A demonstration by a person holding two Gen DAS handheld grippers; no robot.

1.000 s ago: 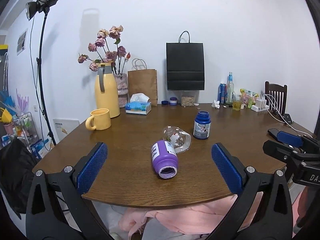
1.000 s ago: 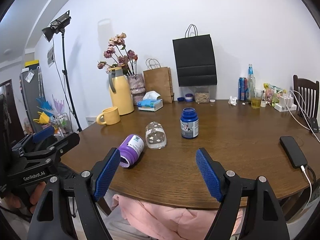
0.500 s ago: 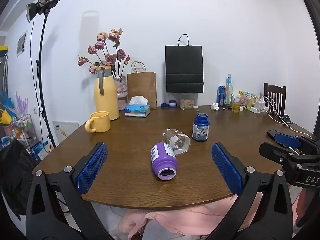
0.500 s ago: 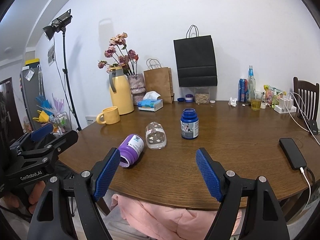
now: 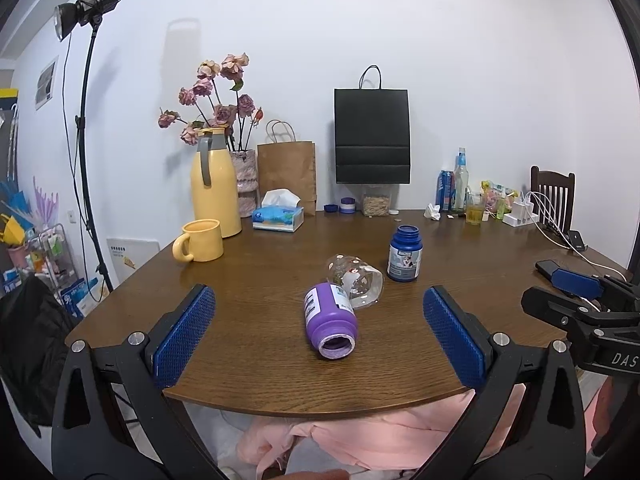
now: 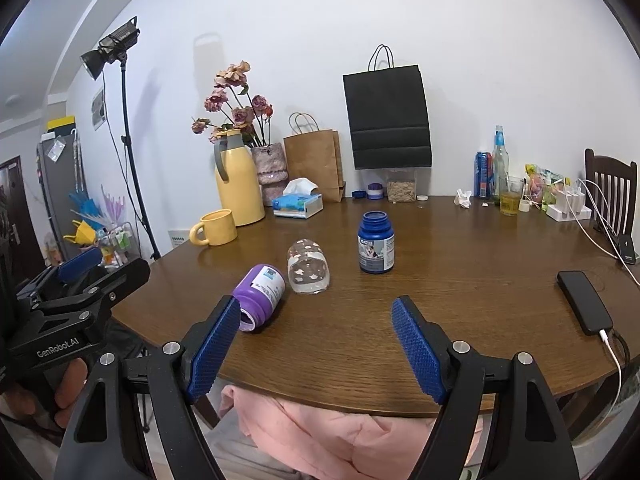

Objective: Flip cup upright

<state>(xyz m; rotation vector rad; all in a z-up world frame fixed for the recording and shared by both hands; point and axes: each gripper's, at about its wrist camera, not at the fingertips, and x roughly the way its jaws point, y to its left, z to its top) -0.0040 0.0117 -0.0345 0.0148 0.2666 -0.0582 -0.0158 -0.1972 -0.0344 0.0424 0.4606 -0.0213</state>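
Clear cup (image 5: 355,282) lies sideways mid-table beside purple bottle (image 5: 330,320) — both grippers' fingers spread wide, empty.

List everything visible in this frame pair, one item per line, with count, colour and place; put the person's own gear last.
glass cup: 1, clear with small prints, lying on its side mid-table
purple bottle: 1, purple, on its side, open mouth toward the near edge
blue bottle: 1, dark blue, upright beside the cup
mug: 1, yellow, left part of the table
thermos: 1, yellow, behind the mug
tissue box: 1, blue, right of the thermos
paper bags: 2, black and brown, at the wall
phone: 1, black, right side, cable attached
table: 1, brown wood
left claw: 1, blue pads, open, empty
right claw: 1, blue pads, open, empty
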